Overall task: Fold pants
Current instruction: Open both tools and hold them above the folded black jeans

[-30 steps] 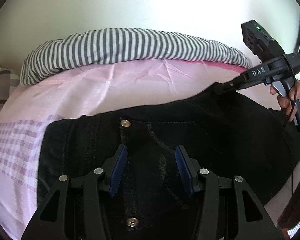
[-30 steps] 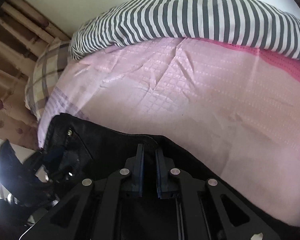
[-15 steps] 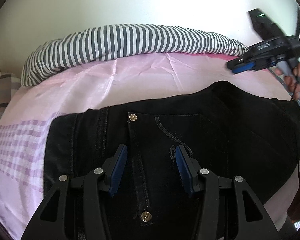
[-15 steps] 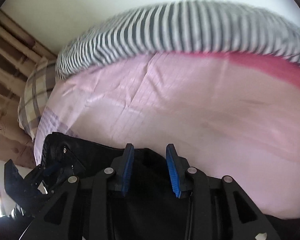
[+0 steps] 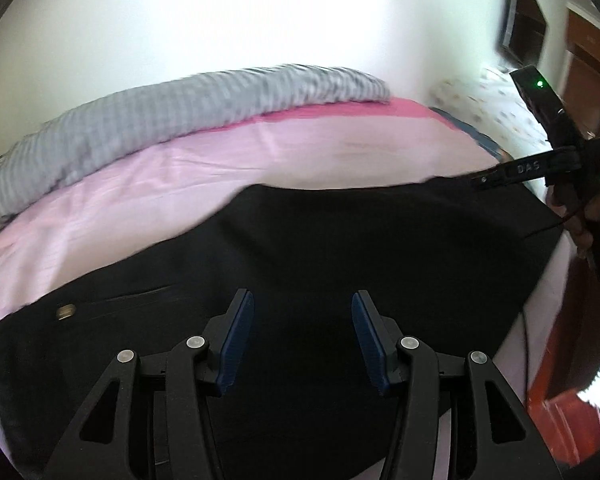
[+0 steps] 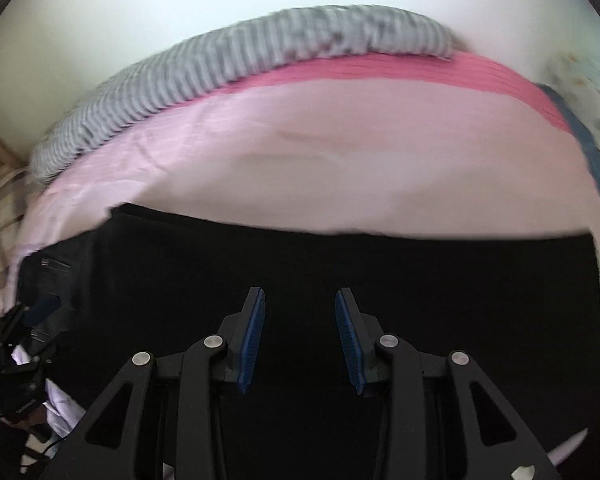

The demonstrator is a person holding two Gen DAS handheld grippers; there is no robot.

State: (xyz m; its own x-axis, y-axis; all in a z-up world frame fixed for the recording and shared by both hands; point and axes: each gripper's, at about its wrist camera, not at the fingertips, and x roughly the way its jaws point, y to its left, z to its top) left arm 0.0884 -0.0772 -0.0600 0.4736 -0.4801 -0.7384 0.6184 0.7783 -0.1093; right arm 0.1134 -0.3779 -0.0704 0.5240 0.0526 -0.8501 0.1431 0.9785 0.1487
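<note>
Left wrist view looks down on the black pants (image 5: 340, 256) spread across the near part of a pink bedsheet (image 5: 180, 168). The left gripper (image 5: 302, 336) hangs over the cloth with its blue pads (image 5: 236, 340) held well apart and nothing between them. A brass button (image 5: 66, 312) shows near the pants' left end, beside a seam line. The far edge of the pants runs in a long curve, with a broad band of bare sheet beyond it up to a grey striped duvet (image 5: 160, 108) bunched along the white wall (image 5: 260, 12). Off to the right, the right gripper (image 5: 484, 178) is seen side-on at the far right corner of the pants; from here I cannot tell whether it touches the cloth. A hand (image 5: 580, 216) grips its handle, and dark wooden furniture (image 5: 580, 68) stands behind.

From the right wrist view, the right gripper (image 6: 300, 336) also hovers above the pants (image 6: 340, 272), its jaws spread with empty space between the blue pads (image 6: 254, 340). The pants' far edge lies nearly straight across the frame, and open pink bedsheet (image 6: 320, 152) stretches past it to a deeper pink band and the striped duvet (image 6: 240, 60). At the left the left gripper (image 6: 40, 306) sits at the pants' end. Both views are blurred.
</note>
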